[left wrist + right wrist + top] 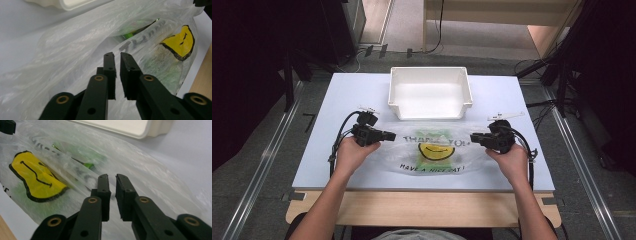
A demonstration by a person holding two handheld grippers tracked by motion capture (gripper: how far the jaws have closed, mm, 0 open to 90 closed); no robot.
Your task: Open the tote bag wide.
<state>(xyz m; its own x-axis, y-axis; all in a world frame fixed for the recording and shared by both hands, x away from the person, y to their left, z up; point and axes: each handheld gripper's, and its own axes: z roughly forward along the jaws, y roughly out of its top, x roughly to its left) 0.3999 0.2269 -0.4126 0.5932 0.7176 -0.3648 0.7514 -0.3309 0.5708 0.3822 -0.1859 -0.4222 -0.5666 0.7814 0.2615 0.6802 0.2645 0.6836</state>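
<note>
Flanking the plastic bag (432,150), left gripper (117,55) and right gripper (112,177), jaws slightly parted, empty; up close, green contents (130,35).

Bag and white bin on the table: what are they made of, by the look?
Bag: thin translucent plastic film, probably polyethylene; crinkled, glossy, green contents show through the print. White bin: looks like rigid moulded plastic, smooth, slightly shiny, with rounded rim and corners.

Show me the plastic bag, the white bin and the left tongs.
Bag (432,150), high view, on its smiley print.
Bin (430,113), high view, on its near wall.
Left tongs (117,56), left gripper view, between their tips.
</note>
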